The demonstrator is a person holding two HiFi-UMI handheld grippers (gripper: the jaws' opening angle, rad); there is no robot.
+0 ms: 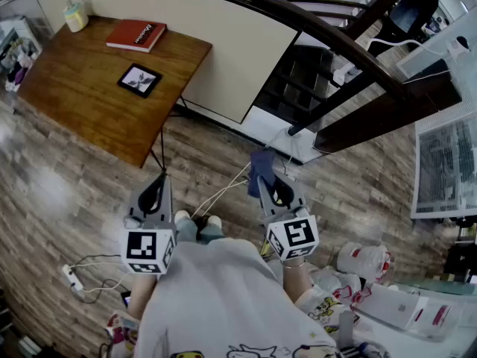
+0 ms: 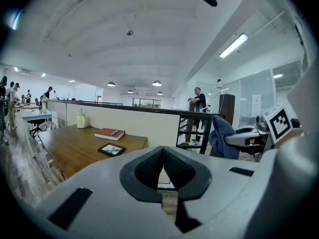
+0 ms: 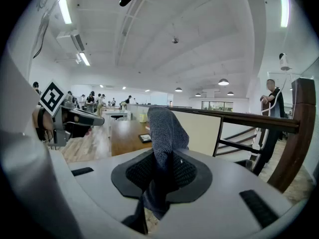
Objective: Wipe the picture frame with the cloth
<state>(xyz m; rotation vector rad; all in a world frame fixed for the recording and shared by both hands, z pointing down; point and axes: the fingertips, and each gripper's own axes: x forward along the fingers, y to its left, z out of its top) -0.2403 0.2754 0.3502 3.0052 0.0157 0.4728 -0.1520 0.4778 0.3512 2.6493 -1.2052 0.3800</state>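
While the picture frame [image 1: 139, 80] lies flat on the wooden counter [image 1: 74, 107], glass up and near the edge that faces the stairs, nobody is touching it. A red book [image 1: 136, 35] lies just beyond it, the two apart, and a pale bottle [image 1: 75, 16] stands at the far corner by the low partition wall [image 1: 238, 51].

The cloth [image 1: 261, 171] is well apart from the frame. It is dark blue and pinched in the right gripper [image 1: 267, 185], whose fingers press on it from both sides (one fold pokes up past the tips, the rest droops below). The left gripper [image 1: 159, 185] is beside it with its fingers pressed together and nothing between them. Both are held in the air over the plank floor [image 1: 67, 200], off the counter's near corner, pointing slightly downward towards it.

A white power strip [image 1: 72, 277] with its cable lies on the floor by the person's left side. Farther off, someone [image 1: 406, 10] stands at the dark stair railing [image 1: 350, 51].
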